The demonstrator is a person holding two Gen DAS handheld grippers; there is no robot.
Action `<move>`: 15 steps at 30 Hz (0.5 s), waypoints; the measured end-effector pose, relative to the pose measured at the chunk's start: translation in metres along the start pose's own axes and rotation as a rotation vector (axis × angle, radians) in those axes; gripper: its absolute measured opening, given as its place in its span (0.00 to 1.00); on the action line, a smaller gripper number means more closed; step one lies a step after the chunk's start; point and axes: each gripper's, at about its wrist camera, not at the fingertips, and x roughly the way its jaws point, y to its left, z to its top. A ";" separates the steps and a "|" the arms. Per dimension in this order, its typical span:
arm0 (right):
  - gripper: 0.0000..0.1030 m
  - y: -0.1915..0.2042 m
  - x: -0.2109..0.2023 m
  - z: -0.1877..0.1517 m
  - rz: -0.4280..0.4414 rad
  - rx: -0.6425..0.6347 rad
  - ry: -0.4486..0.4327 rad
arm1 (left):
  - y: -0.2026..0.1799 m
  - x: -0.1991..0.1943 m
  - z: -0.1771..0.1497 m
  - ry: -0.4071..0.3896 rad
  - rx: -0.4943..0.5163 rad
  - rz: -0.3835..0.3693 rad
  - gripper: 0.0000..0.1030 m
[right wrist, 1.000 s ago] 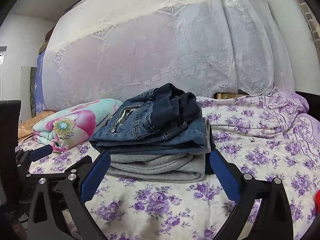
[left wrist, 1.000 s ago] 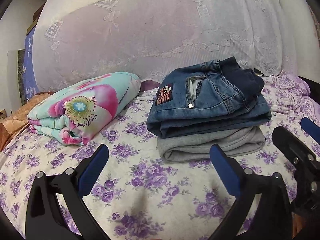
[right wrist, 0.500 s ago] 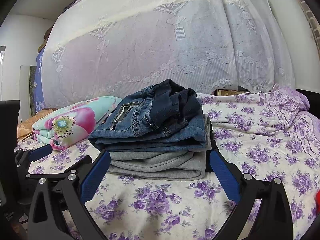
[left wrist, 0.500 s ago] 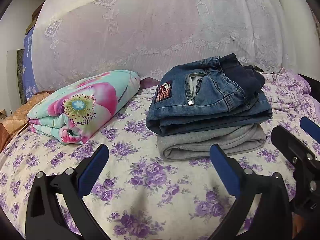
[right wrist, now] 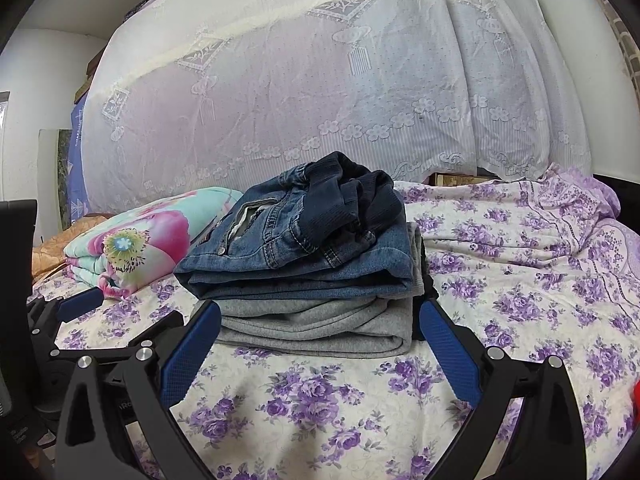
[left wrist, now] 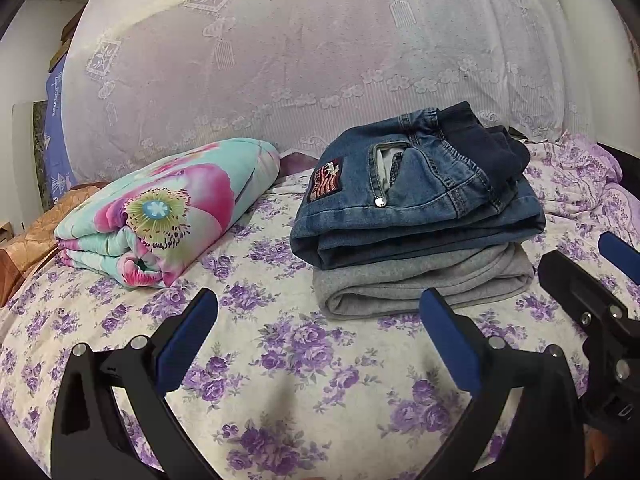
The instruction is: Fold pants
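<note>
Both claws gape wide and empty over the bed, and the folded jeans sit atop the grey pants at centre frame, long axis left-to-right, dead ahead of the right claw, while the left claw sits off to their lower left.

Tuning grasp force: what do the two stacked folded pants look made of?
Top jeans: blue denim, judging by the contrast stitching, metal rivet and sewn patch; the dark waistband looks ribbed knit. Gray pants beneath: soft matte, heathered, probably fleece jersey.
</note>
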 end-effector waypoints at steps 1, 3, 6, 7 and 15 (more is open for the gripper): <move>0.97 0.000 0.000 0.000 0.000 0.000 0.000 | 0.000 0.000 0.000 0.000 0.000 0.000 0.95; 0.97 0.000 0.000 0.000 0.001 0.000 0.000 | 0.000 0.000 0.000 0.001 0.000 -0.001 0.95; 0.97 0.000 0.000 0.000 0.001 -0.001 0.000 | 0.001 0.000 0.000 0.003 -0.001 -0.001 0.95; 0.97 0.000 0.000 0.000 0.001 -0.001 0.001 | 0.001 0.001 0.000 0.004 -0.001 0.000 0.95; 0.97 -0.001 0.001 0.000 0.002 -0.001 0.000 | 0.002 0.001 -0.001 0.007 -0.004 -0.001 0.95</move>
